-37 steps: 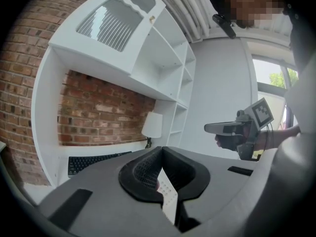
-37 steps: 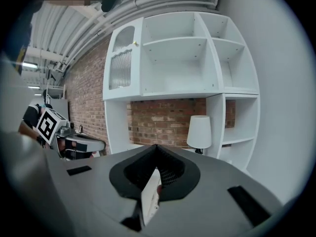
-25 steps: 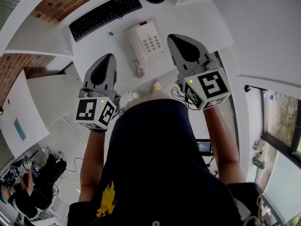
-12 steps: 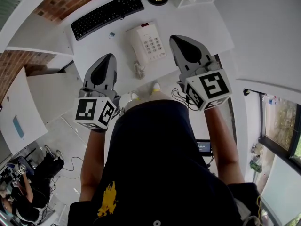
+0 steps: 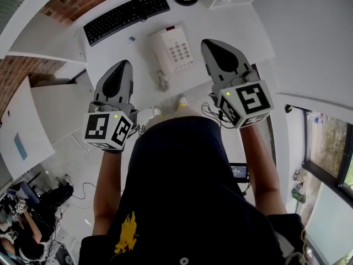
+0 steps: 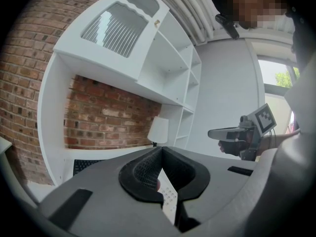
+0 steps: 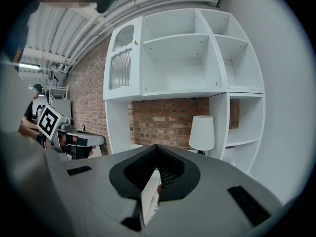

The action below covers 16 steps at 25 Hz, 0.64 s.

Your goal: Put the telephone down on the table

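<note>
Hovering near one telephone (image 5: pixel 174 48), left gripper (image 5: pixel 124 66), right gripper (image 5: pixel 209 46), both clenched empty, one keyboard (image 5: pixel 126 16)

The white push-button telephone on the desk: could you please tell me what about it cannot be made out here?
- Key labels on the white push-button telephone: too small in the head view.
- Most of its body: the shut left gripper and right gripper hide all but a sliver in their own views.
- Its white coiled cord: ends too small to trace, head view.

White shelves (image 7: pixel 177 58) (lamp (image 7: pixel 202 132) beneath) against brick wall (image 7: pixel 163 122).
</note>
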Available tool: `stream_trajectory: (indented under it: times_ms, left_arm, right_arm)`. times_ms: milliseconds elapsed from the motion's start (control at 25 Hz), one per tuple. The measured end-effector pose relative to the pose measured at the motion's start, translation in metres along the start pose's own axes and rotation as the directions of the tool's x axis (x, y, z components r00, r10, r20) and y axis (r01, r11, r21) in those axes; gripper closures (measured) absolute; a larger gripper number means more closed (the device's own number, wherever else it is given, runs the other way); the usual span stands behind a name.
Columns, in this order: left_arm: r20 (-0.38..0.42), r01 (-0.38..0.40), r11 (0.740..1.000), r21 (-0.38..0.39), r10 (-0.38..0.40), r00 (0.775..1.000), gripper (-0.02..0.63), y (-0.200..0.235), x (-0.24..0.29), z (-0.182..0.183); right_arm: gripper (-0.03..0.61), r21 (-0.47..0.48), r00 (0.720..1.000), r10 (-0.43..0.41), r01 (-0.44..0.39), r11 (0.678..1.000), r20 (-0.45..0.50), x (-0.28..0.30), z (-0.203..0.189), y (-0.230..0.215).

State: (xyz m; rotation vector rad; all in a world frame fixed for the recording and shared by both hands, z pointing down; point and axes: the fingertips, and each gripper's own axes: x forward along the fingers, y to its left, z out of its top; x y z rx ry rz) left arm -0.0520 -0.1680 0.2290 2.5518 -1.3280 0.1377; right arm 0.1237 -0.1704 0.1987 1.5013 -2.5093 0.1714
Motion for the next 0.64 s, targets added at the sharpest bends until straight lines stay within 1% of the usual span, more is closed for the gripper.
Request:
stream_trajectory:
  times_ms: [400,640]
  left_arm:
    - [-0.003,0.002,1.0,-0.001,-0.002,1.0,0.595,-0.0022,-0.0014,-0.0016]
    - [0.0,0.003,1.0,0.015,-0.003,1.0,0.595,0.0019,-0.0028,-0.0007]
  right_arm:
    - [0.581,-0.002,1.0,-0.008,0.008,1.0,-0.003,-0.0027,-0.0004,-0.0025]
    - [0.58,-0.011,1.0,-0.009,0.008,1.0,-0.008,-0.0017,-0.0005,-0.0027]
